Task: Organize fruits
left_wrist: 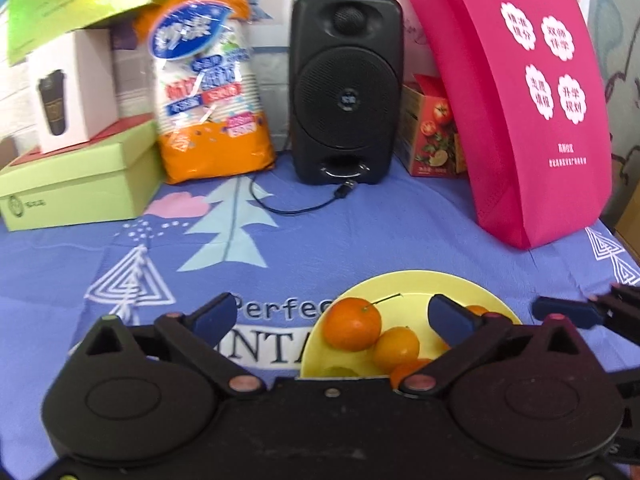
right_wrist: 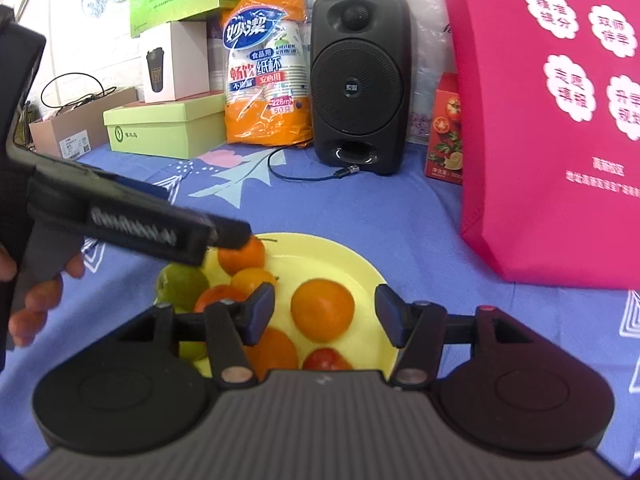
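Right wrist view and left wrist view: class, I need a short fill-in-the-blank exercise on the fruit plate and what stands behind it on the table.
1. The fruits lie together on a round plate whose colour is ____.
2. The black speaker stands between the orange pack of paper cups and a shopping bag coloured ____.
3. The right gripper has an orange between its fingers, and its jaws are ____.
4. Among the orange fruits, the one nearest the plate's left edge is ____.

Missing words: yellow; pink; open; green
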The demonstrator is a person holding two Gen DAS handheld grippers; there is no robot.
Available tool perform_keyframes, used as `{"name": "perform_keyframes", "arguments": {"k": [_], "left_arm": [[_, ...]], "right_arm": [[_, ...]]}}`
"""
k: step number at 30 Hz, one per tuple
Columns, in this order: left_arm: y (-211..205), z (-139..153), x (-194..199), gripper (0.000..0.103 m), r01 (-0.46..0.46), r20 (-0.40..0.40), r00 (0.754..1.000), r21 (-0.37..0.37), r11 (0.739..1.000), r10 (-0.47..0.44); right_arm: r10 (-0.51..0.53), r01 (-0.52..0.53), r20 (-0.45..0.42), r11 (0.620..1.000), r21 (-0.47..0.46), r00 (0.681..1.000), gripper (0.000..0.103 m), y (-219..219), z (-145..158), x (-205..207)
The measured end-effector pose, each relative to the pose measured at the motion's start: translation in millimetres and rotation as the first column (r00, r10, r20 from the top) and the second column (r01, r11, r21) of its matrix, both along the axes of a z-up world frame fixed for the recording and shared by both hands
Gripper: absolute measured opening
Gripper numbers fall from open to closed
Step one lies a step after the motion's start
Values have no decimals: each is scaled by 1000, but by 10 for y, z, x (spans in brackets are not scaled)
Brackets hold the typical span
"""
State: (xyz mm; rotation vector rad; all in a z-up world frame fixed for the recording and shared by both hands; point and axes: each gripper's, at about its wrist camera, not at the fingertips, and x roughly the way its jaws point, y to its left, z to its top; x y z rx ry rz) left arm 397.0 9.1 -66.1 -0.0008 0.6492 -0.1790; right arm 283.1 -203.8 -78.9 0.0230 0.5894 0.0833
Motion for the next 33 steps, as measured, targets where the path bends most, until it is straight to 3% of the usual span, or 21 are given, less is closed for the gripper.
{"name": "perform_keyframes", "arguments": {"k": [4, 8, 13, 16, 20, 27, 33], "left_arm": [[65, 109, -269, 103, -34, 1, 999, -14, 999, 34], [112, 211, -684, 103, -61, 20, 998, 8, 998, 61], [150, 310, -1281, 103, -90, 54, 995, 49, 995, 87], [160, 326, -1602, 103, -102, 54, 994, 79, 992, 98], [149, 303, -2033, 103, -105, 55, 994, 107, 989, 99], [111, 172, -2703, 103, -94, 59, 994, 116, 989, 87], [137, 73, -3016, 103, -82, 48, 996, 83, 993, 79]], "right_arm": [[-35, 34, 23, 999, 33, 999, 71, -19, 62, -333], [-94, 91, 55, 993, 70, 994, 102, 3, 153, -773], [-147, 150, -30, 982, 114, 989, 103, 91, 247, -1219], [-183, 183, -67, 983, -3, 981, 103, 308, 279, -1413], [-267, 259, -29, 953, -157, 963, 103, 566, 307, -1671], [-289, 287, -1, 951, -119, 957, 103, 722, 350, -2006], [-296, 294, 3, 948, -117, 955, 103, 840, 312, -2211]]}}
